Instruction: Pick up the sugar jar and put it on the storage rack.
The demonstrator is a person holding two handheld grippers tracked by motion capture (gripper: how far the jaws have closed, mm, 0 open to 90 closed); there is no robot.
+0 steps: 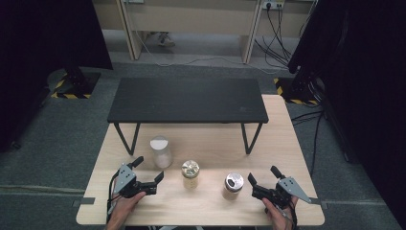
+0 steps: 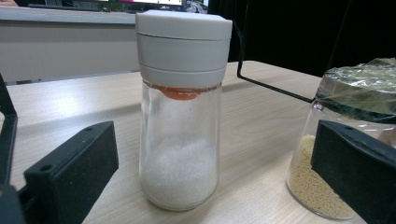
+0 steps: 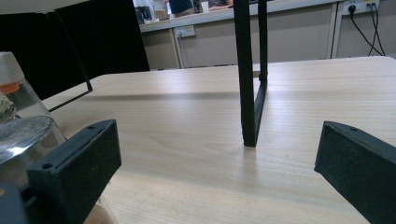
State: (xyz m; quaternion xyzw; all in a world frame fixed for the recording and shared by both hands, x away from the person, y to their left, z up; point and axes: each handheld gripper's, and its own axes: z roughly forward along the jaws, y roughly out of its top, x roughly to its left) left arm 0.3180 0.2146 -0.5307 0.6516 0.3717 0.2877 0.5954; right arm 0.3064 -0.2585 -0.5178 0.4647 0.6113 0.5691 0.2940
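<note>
Three glass jars stand on the wooden table (image 1: pixel 287 143). The white-lidded jar (image 1: pixel 160 151) (image 2: pixel 180 116) holds white granules and stands straight ahead of my left gripper (image 1: pixel 148 169) (image 2: pixel 215 140), whose jaws are open and apart from it. The gold-lidded jar (image 1: pixel 190 173) (image 2: pixel 327 107) holds yellowish grains and is partly hidden behind the right-hand jaw in the left gripper view. The silver-lidded jar (image 1: pixel 232 185) (image 3: pixel 23 135) stands just left of my right gripper (image 1: pixel 264 176) (image 3: pixel 219 149), which is open with nothing between its jaws.
A low black shelf (image 1: pixel 186 99) on thin metal legs spans the far half of the table; one leg (image 3: pixel 247 93) stands ahead of the right gripper. Bare wood lies between the jars and the shelf. A person's hands hold both grippers at the near edge.
</note>
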